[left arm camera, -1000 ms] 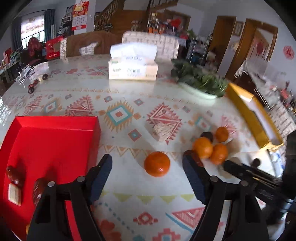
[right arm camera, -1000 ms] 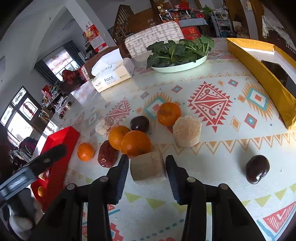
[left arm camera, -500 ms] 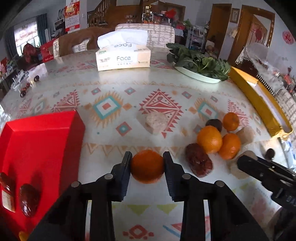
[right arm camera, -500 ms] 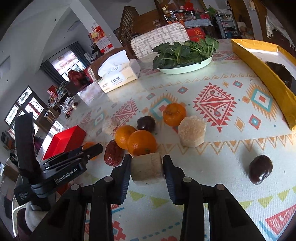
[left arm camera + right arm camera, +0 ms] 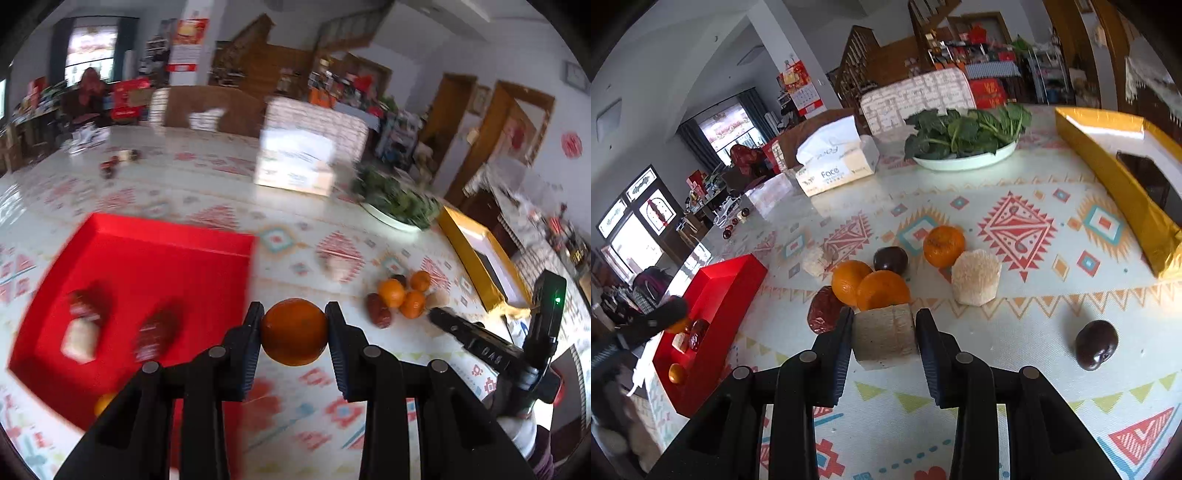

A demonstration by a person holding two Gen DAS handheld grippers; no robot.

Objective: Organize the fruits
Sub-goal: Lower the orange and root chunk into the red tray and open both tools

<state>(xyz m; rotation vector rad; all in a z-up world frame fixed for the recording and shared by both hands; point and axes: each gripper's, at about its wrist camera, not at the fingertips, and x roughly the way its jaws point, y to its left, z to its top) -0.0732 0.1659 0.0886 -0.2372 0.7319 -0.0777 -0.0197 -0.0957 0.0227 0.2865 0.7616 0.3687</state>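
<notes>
Left wrist view, item one: our left gripper (image 5: 294, 332), both pads pressed to the sides of an orange (image 5: 294, 331), carried just right of the red tray (image 5: 166, 258). We log inside the tray two dark red dates (image 5: 159, 328), a pale block (image 5: 79, 336) and a small orange at the near edge (image 5: 103, 402); blur hides finer detail. Further right on the patterned tablecloth (image 5: 295, 406) lies the loose fruit cluster (image 5: 400, 297), with our right gripper's dark body beside it.

Right wrist view, item two: our right gripper (image 5: 885, 341), clamped on a pale cut block (image 5: 885, 338). Touching or just behind it we count two oranges (image 5: 871, 286), a date (image 5: 822, 310) to their left, a dark round fruit (image 5: 891, 259), a third orange (image 5: 943, 240) and a second pale block (image 5: 975, 277). A dark plum-like fruit (image 5: 1096, 344) sits well apart at right; a small pale piece (image 5: 814, 260) lies toward the tray.

Background stock: tissue box (image 5: 836, 160), plate of leafy greens (image 5: 964, 136), yellow box (image 5: 1119, 177) along the right edge.
</notes>
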